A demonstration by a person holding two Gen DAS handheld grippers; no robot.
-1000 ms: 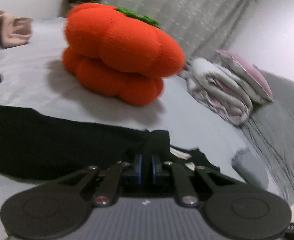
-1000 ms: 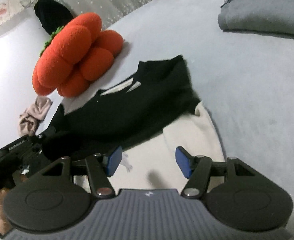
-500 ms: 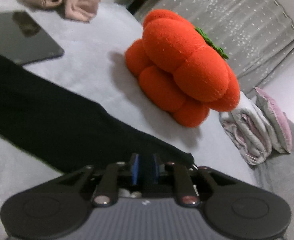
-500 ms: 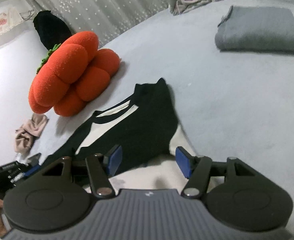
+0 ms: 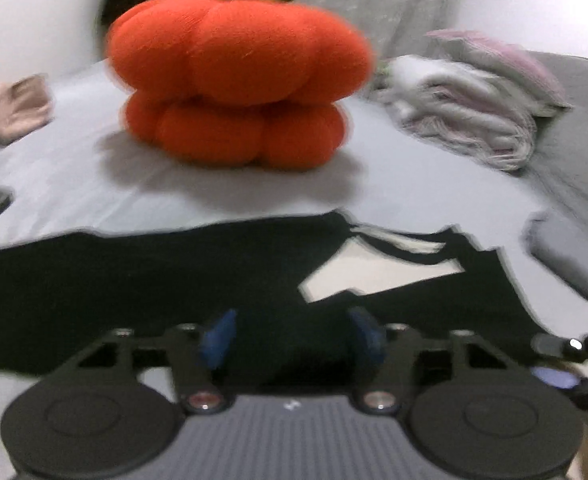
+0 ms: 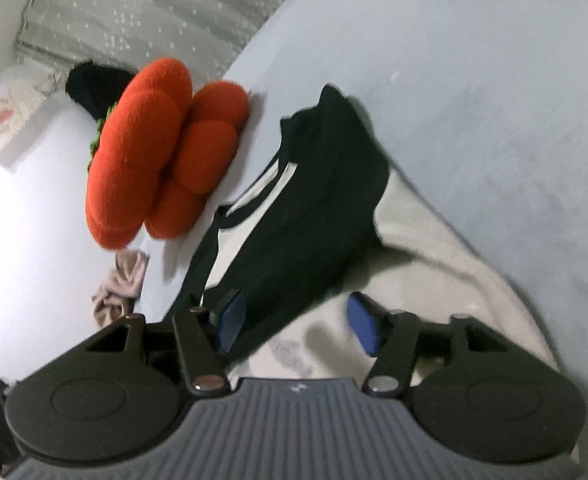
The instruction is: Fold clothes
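The left gripper (image 5: 292, 338) hangs low over a black garment (image 5: 134, 276) spread across the bed (image 5: 74, 184), its blue-padded fingers (image 5: 216, 338) opening with black cloth lying between them, the pads not pressing on it. A cream panel (image 5: 378, 274) shows at the garment's neckline. Beyond sits an orange pumpkin-shaped plush (image 5: 234, 80) with a green top. A rolled pale blanket (image 5: 462, 116) lies right of it, a pink cloth (image 5: 10, 108) at the left edge. The picture is blurred.

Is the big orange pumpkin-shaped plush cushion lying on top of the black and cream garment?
No. In the left wrist view the orange pumpkin-shaped plush cushion sits on the pale grey bedsheet beyond the black and cream garment, with bare sheet between them.
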